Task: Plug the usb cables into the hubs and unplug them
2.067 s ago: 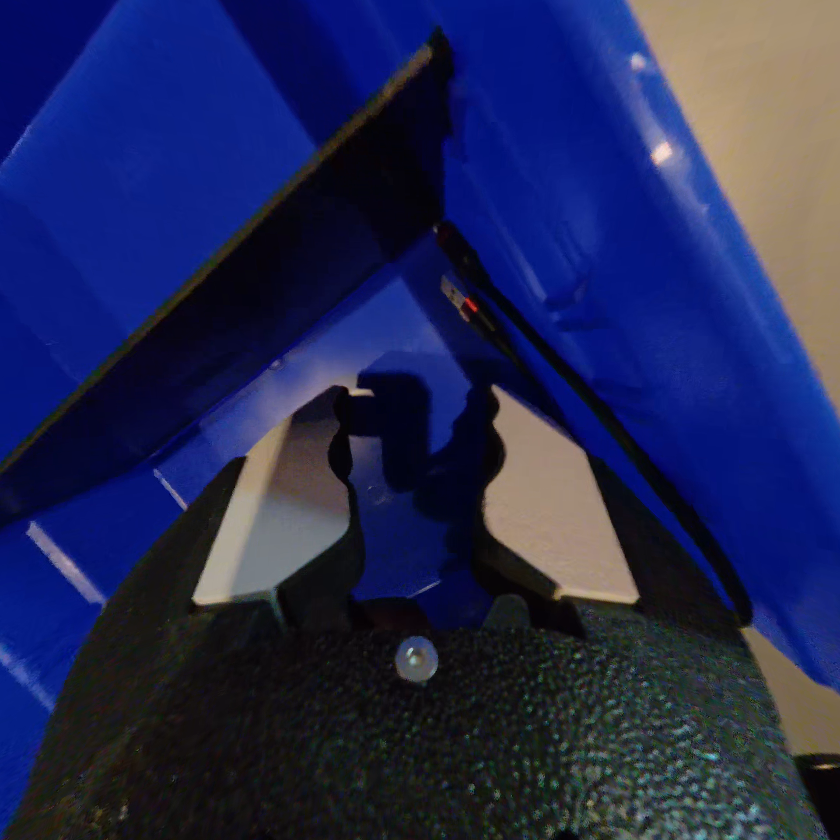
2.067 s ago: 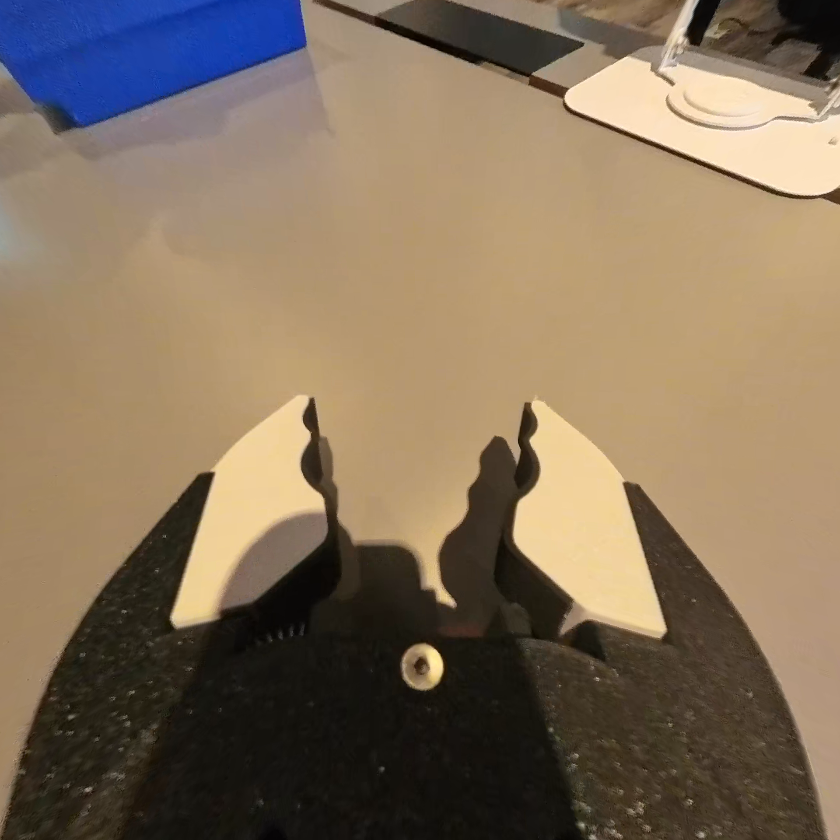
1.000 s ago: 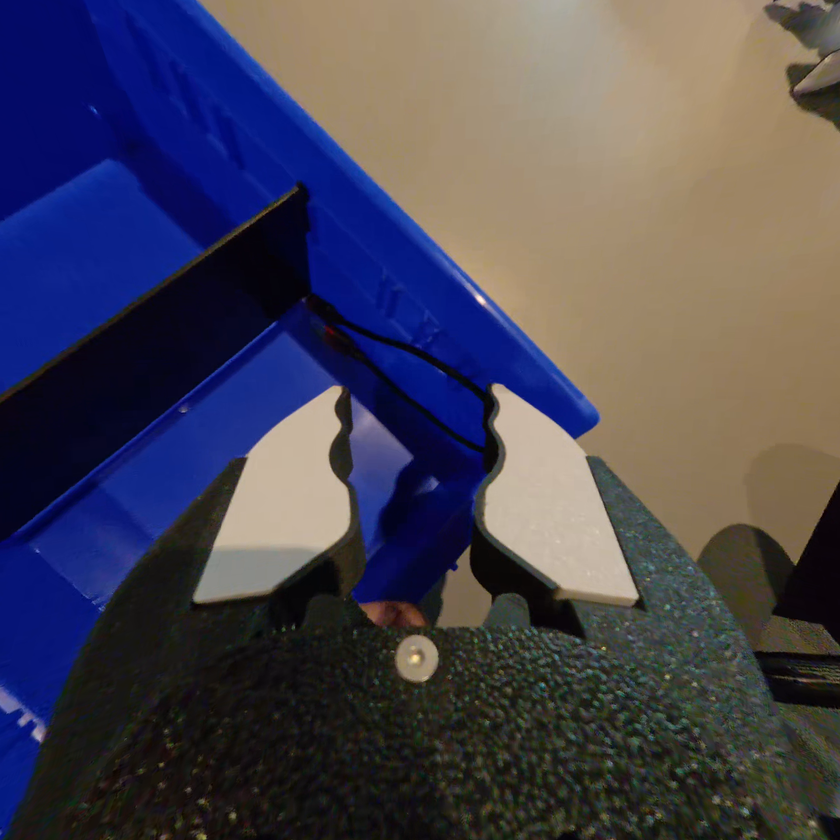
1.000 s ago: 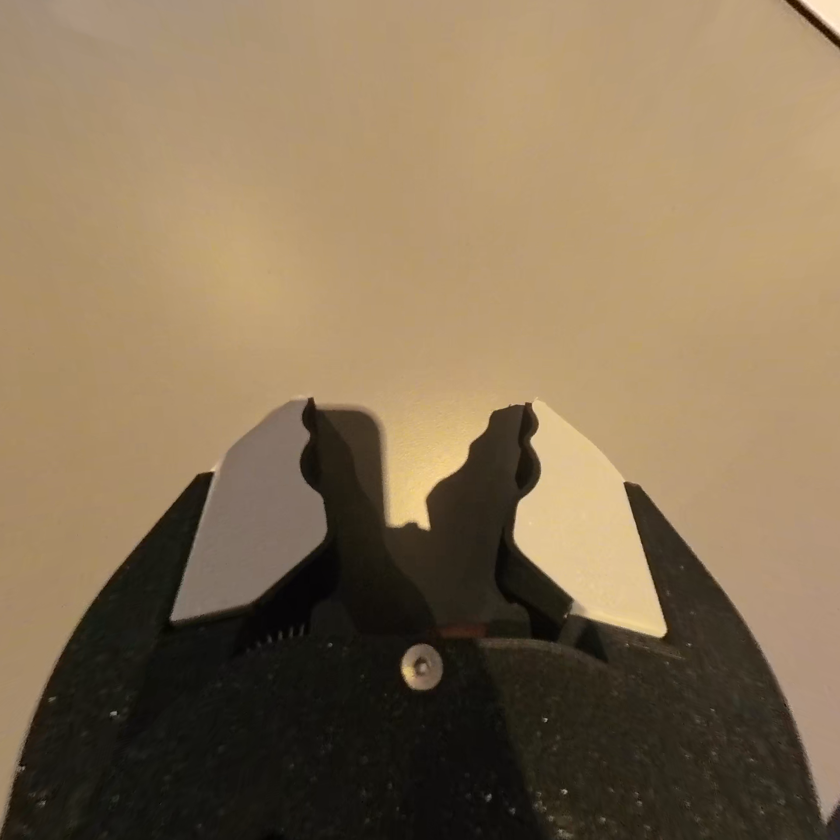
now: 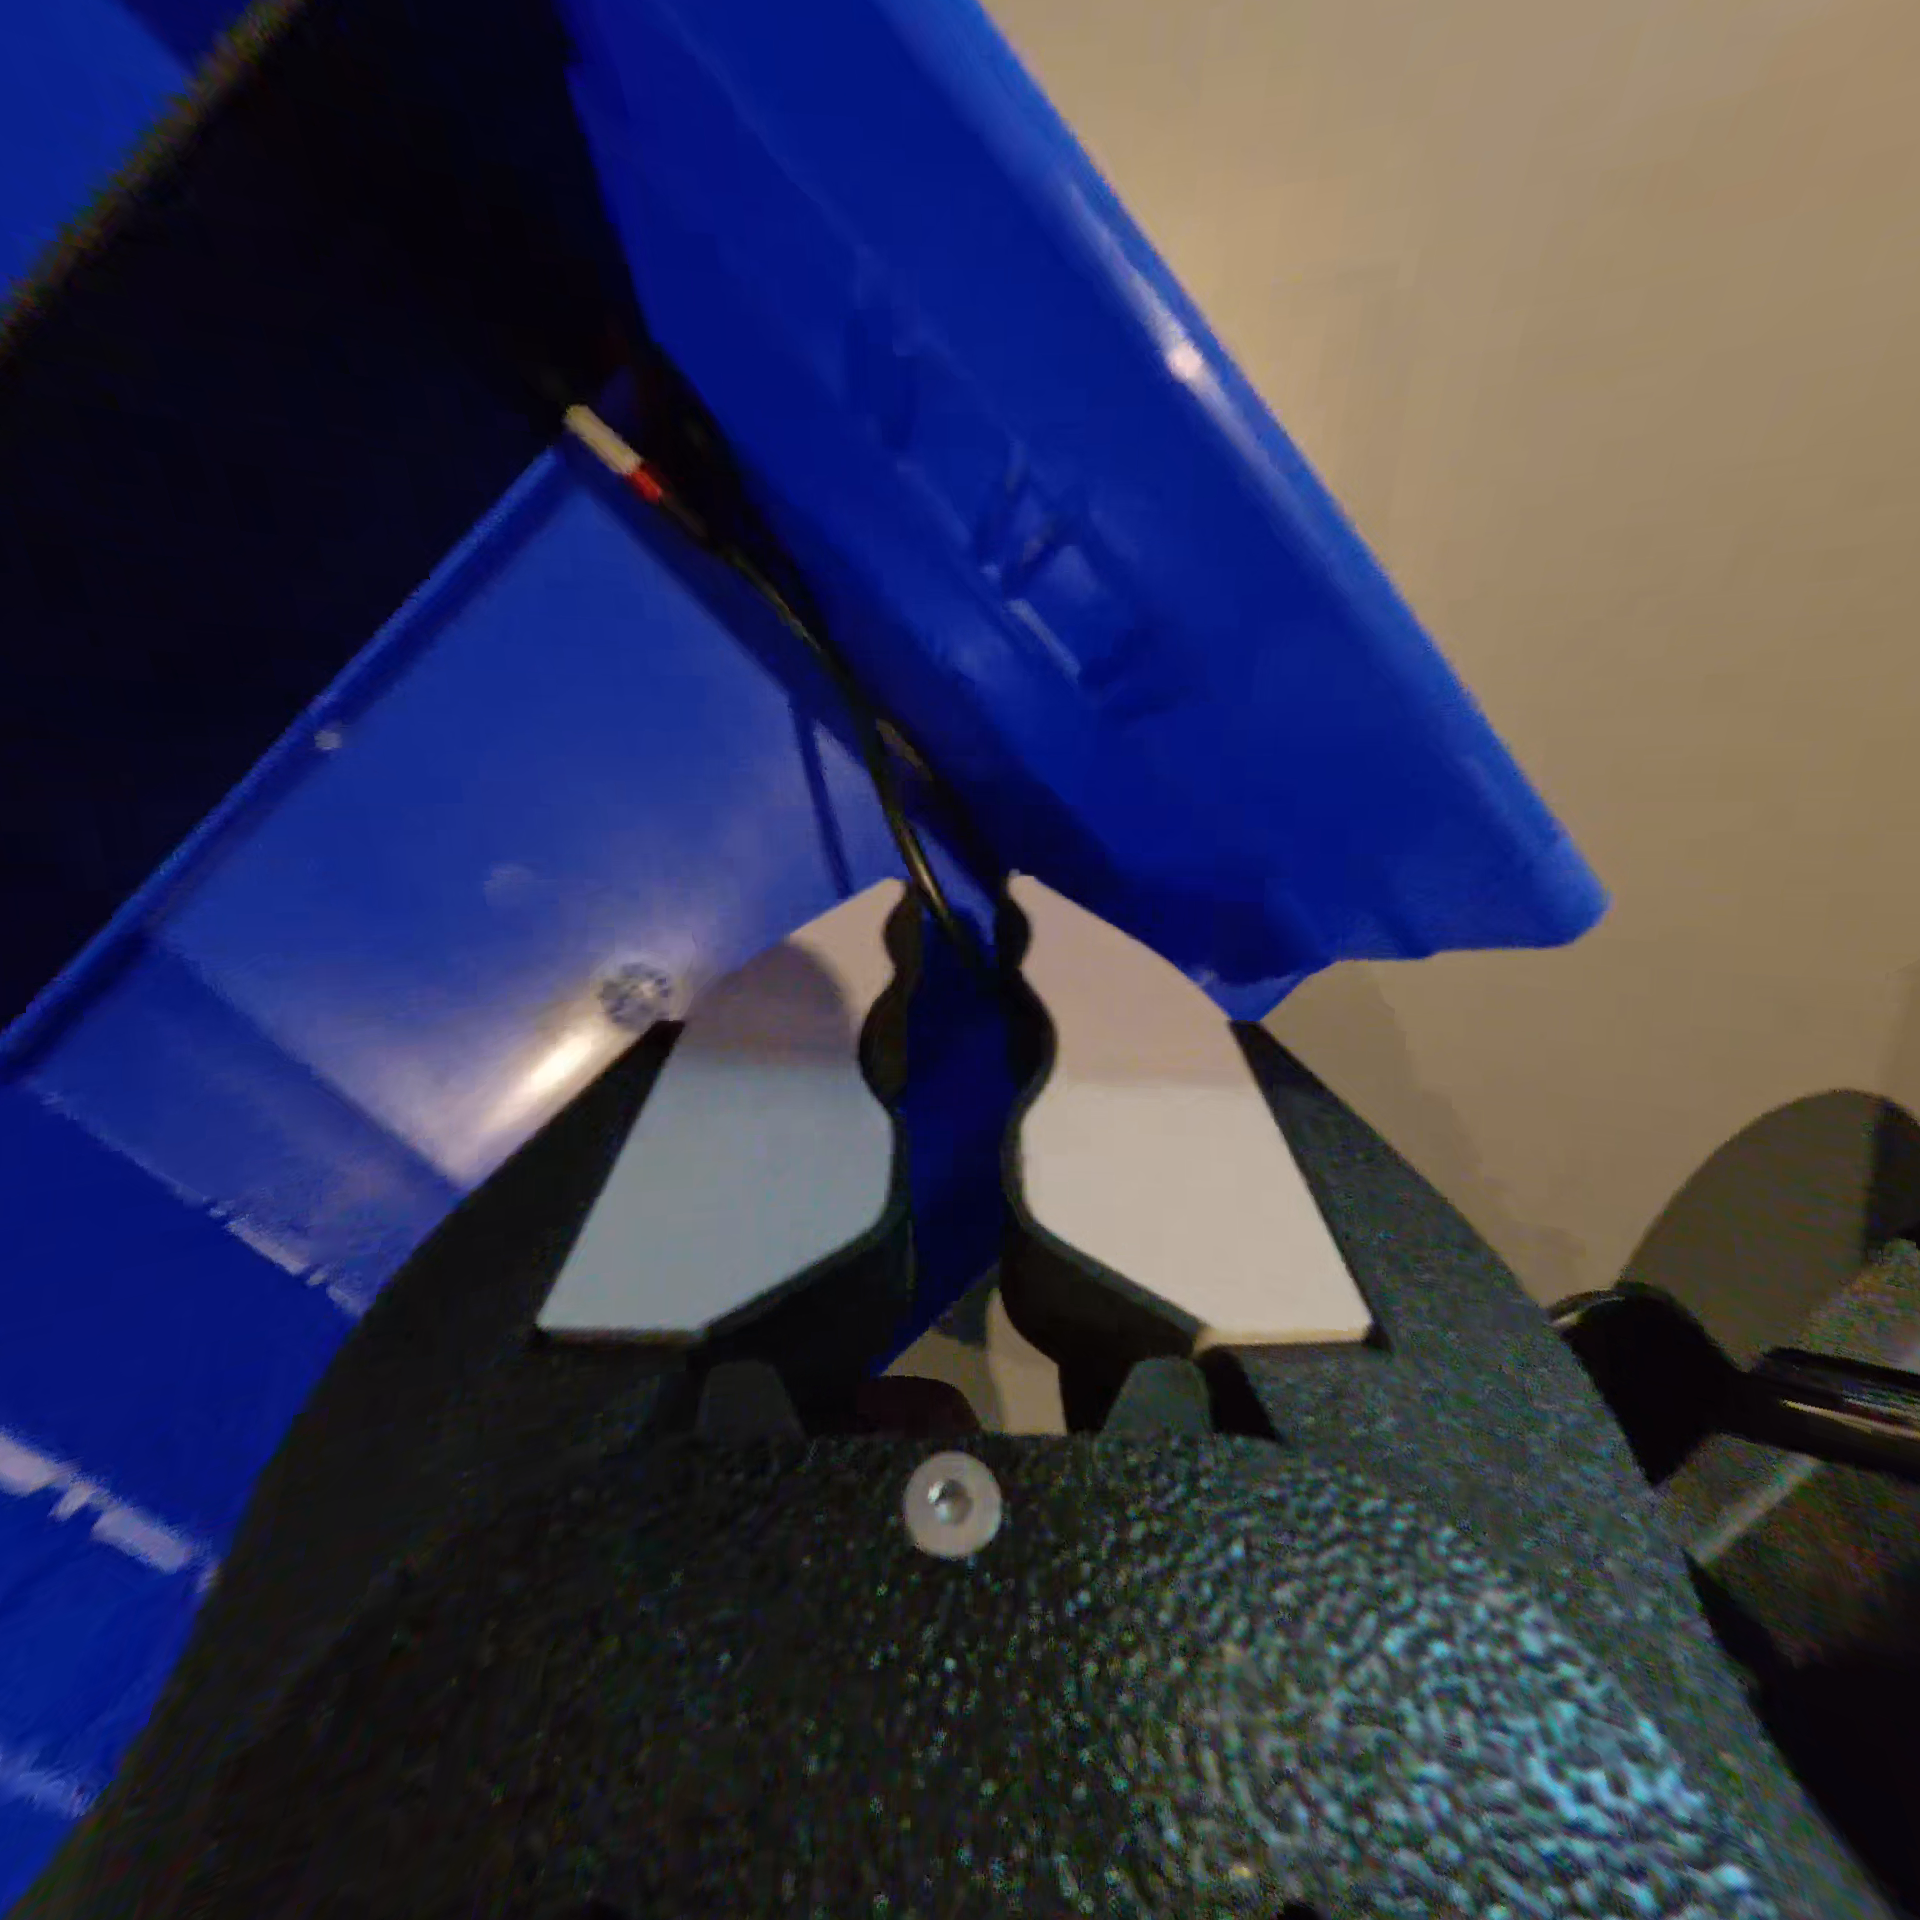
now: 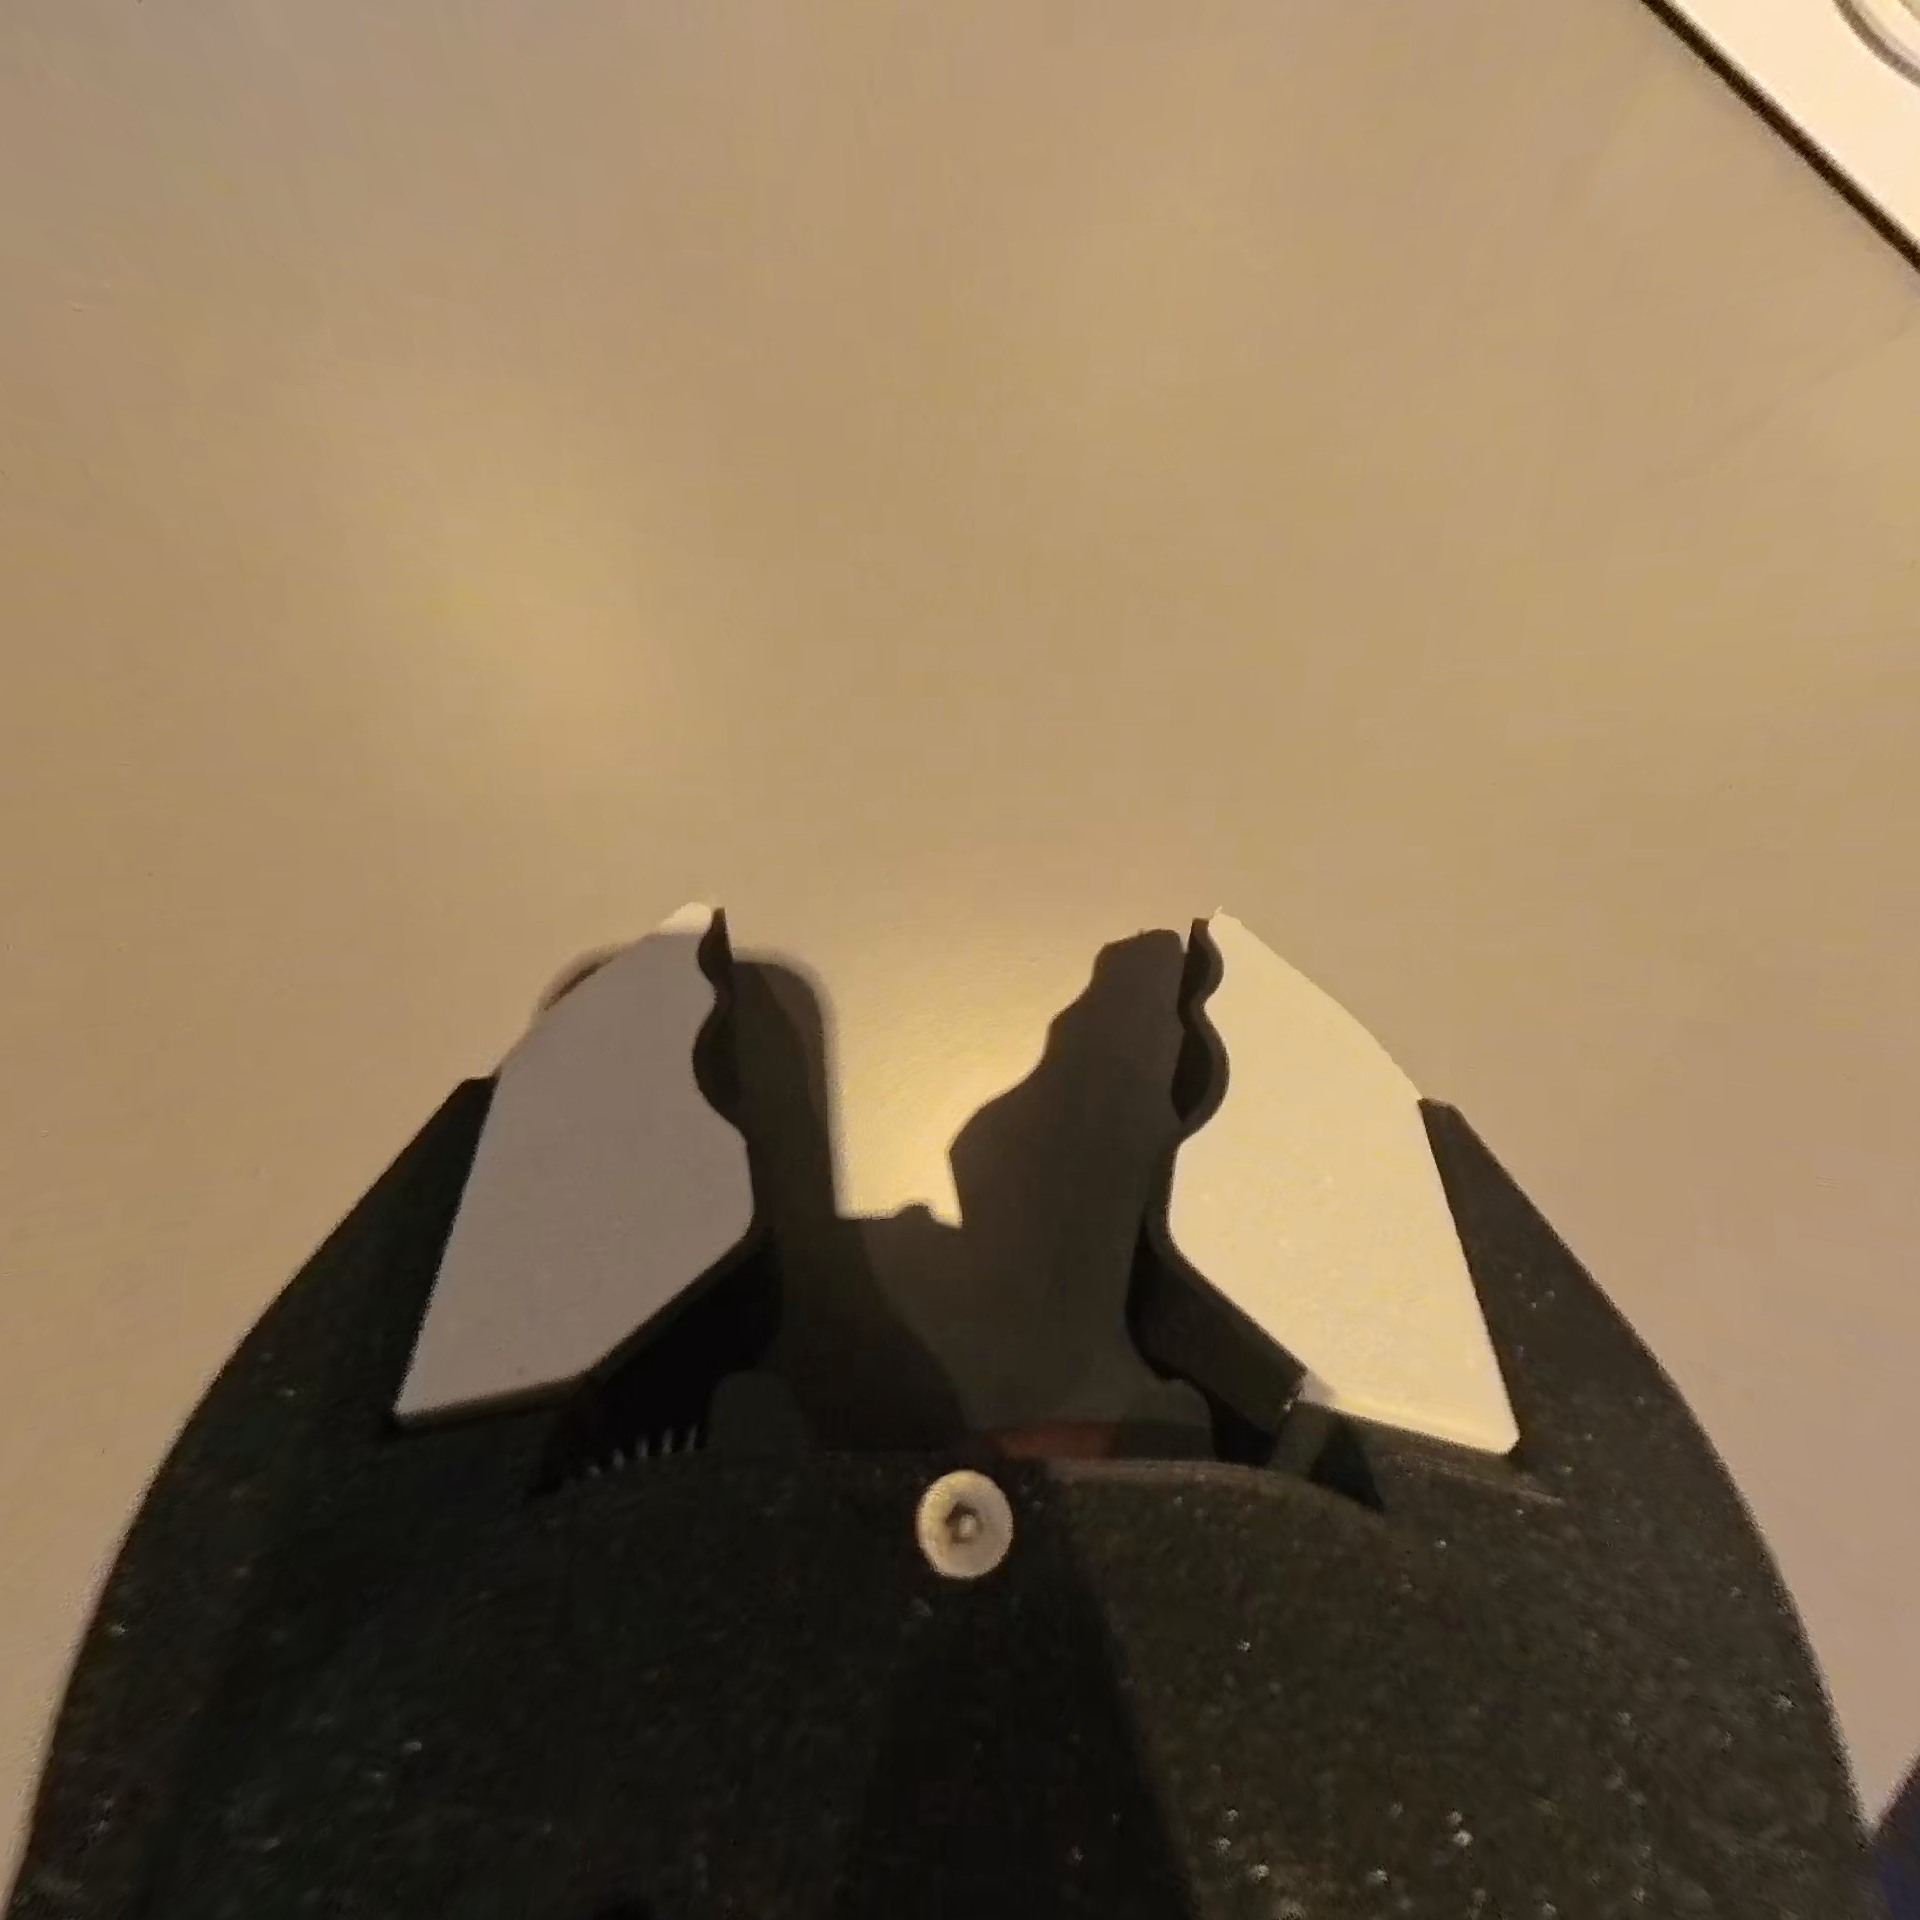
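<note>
The left gripper [image 5: 956,935], which one second before stood spread at the corner of the blue bin [image 5: 1039,520], had now narrowed its jaws to a small gap around the thin black USB cable [image 5: 831,665]. The cable ran between the fingertips, but I could not tell if they really pinched it or only framed it. From there it climbed along the inner side of the bin wall to its plug [image 5: 613,452], a pale tip with a red mark, in the upper left of the frame beside the black divider [image 5: 260,416]. I judged that the pick-up of the cable was just beginning; no hub was visible in either view.

The cable lay close in the corner between floor and wall, so room beside it was small; the open way was upward, over the rim at centre right.

The right gripper [image 6: 961,935] hovered with jaws wide apart and empty over the bare tan table [image 6: 935,416]. Only a white board [image 6: 1849,94] cut the upper right corner, so it had free space.
</note>
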Demonstrator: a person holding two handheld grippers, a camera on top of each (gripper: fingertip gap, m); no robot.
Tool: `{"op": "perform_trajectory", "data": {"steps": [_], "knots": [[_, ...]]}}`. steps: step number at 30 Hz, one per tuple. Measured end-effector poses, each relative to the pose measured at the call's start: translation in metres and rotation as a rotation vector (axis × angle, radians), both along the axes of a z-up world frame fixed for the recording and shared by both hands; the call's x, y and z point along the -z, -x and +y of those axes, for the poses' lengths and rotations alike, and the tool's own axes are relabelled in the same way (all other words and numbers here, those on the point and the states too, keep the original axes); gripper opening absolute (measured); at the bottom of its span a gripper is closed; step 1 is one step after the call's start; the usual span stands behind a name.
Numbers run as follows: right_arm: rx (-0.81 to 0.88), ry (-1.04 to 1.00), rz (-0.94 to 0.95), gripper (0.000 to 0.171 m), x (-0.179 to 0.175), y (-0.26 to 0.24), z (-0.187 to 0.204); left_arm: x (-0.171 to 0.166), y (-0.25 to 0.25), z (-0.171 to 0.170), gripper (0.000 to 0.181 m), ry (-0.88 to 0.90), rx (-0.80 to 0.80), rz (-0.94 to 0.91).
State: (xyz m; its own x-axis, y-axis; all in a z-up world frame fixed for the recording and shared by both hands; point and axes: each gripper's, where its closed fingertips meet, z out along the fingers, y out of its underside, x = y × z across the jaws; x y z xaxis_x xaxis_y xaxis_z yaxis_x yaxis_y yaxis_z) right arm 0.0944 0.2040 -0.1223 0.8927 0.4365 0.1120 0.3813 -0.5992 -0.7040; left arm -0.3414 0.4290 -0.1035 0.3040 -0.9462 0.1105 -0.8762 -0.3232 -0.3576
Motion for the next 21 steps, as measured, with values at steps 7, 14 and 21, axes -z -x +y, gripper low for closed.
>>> {"op": "perform_trajectory", "data": {"steps": [7, 14, 21], "knots": [[-0.031, -0.046, 0.017, 0.082, -0.007, 0.004, -0.01, -0.04, 0.016, 0.019, 0.002, -0.042, -0.134, -0.044], [-0.047, -0.126, 0.09, 0.079, -0.021, 0.005, -0.021, -0.145, -0.004, 0.0, 0.002, -0.268, -0.157, -0.166], [-0.112, -0.211, 0.09, 0.078, -0.03, 0.013, -0.025, -0.235, -0.121, -0.068, 0.002, -0.392, -0.056, -0.461]]}}
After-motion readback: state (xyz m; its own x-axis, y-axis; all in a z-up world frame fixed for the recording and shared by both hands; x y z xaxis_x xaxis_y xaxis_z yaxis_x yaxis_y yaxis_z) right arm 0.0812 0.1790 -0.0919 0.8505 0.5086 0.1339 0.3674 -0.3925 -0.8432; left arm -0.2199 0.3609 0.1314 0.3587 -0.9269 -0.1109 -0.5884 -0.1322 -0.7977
